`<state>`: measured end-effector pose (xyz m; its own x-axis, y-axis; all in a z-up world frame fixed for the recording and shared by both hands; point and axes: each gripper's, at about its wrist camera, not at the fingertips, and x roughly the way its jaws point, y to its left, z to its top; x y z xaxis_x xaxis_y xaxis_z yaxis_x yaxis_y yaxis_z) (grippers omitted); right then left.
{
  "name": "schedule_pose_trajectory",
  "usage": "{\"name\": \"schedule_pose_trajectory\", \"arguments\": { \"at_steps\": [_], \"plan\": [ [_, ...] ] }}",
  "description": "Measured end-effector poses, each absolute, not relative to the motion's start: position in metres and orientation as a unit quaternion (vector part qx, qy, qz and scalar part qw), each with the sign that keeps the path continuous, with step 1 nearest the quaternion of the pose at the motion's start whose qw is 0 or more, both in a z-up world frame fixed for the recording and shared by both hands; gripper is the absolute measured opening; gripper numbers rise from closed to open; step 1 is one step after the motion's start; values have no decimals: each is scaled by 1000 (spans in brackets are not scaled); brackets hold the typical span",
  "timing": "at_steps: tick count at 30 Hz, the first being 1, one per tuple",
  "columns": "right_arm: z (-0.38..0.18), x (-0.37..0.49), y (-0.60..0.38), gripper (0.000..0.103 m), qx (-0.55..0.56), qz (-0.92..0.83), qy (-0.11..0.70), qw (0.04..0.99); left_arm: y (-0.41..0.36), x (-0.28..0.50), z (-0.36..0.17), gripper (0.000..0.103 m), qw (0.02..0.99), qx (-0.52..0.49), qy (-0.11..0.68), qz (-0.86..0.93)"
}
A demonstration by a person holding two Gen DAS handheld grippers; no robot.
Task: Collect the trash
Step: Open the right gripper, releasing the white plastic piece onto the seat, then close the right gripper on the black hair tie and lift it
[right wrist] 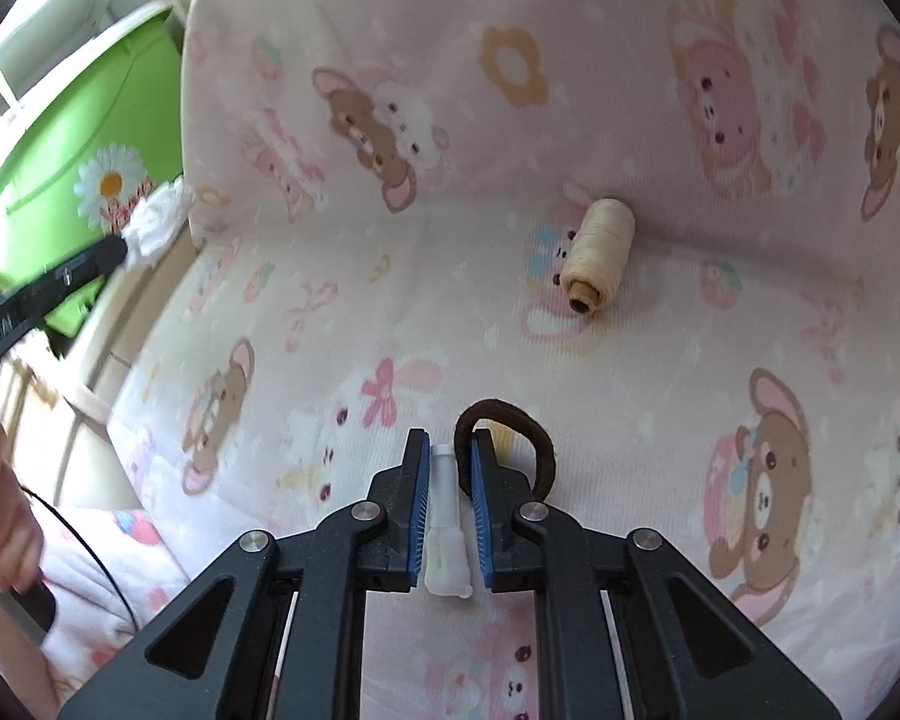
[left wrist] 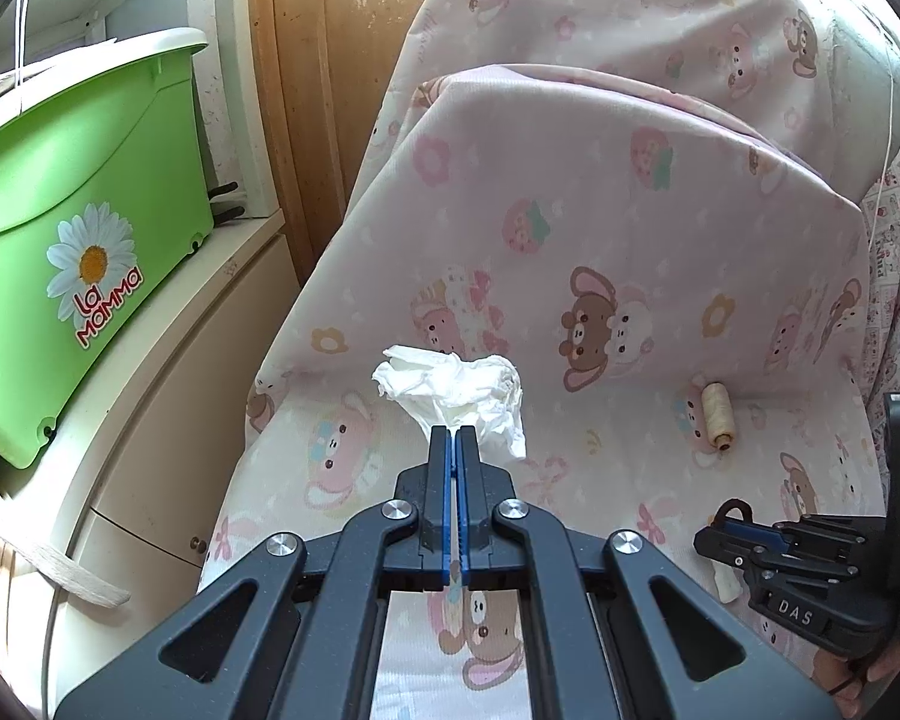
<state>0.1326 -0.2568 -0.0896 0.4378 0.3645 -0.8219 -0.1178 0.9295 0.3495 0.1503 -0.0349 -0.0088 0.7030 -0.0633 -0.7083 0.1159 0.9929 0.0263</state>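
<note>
My left gripper (left wrist: 453, 433) is shut on a crumpled white tissue (left wrist: 456, 387) and holds it above the armchair seat; the tissue also shows in the right wrist view (right wrist: 156, 219). My right gripper (right wrist: 448, 441) is low over the seat, its jaws partly open around a small white plastic tube (right wrist: 443, 516) that lies between the blue pads; I cannot tell if the pads touch it. A brown hair tie (right wrist: 525, 444) lies against the right finger. The right gripper also shows in the left wrist view (left wrist: 714, 537).
A cream thread spool (right wrist: 597, 255) lies at the seat's back crease, also in the left wrist view (left wrist: 716, 414). The armchair (left wrist: 570, 228) has a pink cartoon-print cover. A green bucket (left wrist: 72, 228) stands on a white cabinet (left wrist: 168, 396) to the left.
</note>
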Motion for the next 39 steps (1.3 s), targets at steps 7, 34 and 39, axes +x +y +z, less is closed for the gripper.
{"name": "schedule_pose_trajectory", "arguments": {
  "at_steps": [7,34,39],
  "plan": [
    [-96,144,-272,16,199,147,514,821,-36,153,-9,1,921,33,384,-49],
    [-104,150,-284,31,278,164,515,794,-40,152,-11,1,922,44,382,-48],
    [-104,148,-287,12,263,145,520,799,-41,152,-12,1,922,45,383,-47]
  ]
}}
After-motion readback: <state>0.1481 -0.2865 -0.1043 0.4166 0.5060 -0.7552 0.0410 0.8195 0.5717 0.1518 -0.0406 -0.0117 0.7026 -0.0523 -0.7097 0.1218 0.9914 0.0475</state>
